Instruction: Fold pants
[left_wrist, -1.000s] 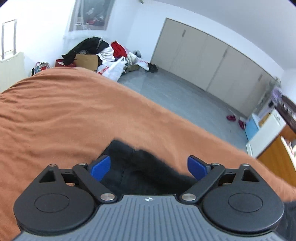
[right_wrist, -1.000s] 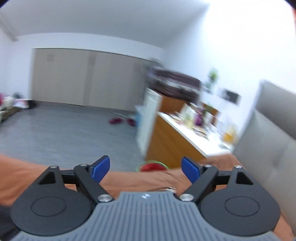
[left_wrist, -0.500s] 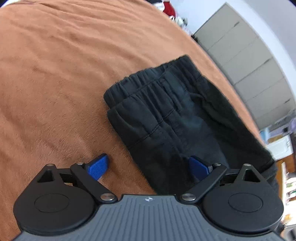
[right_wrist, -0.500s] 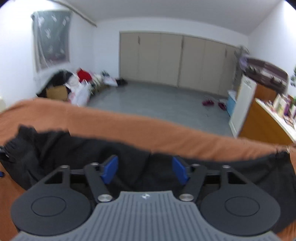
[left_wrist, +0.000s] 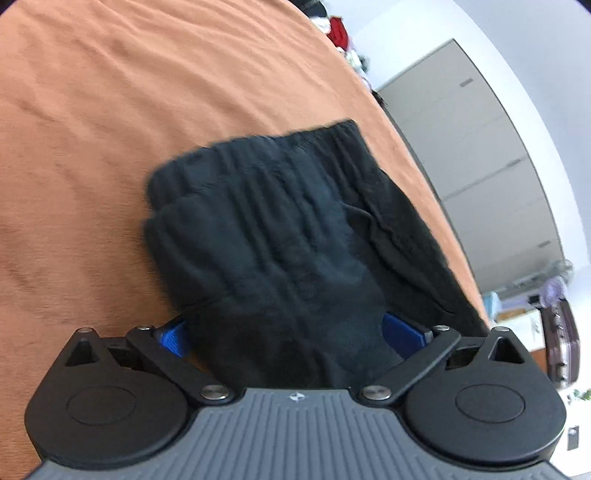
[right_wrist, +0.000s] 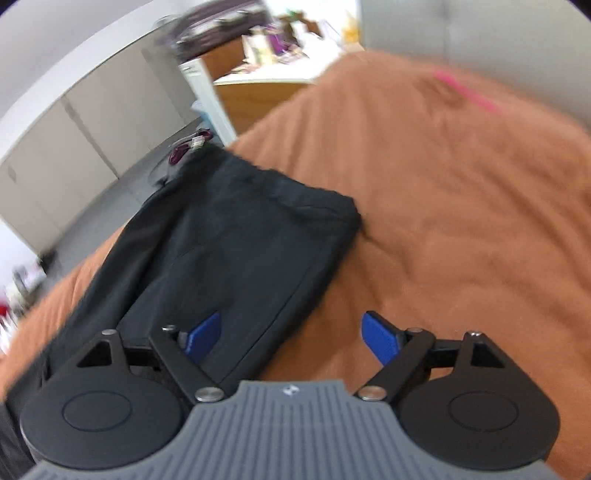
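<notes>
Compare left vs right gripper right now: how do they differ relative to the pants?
The left gripper has a thick bunch of the black pants filling the gap between its fingers; the right gripper has only the pants' edge in its gap, its right finger over the bare orange blanket. The right's jaws have just been opening. Both stand wide, with blue fingers, angled down at the bed.
</notes>
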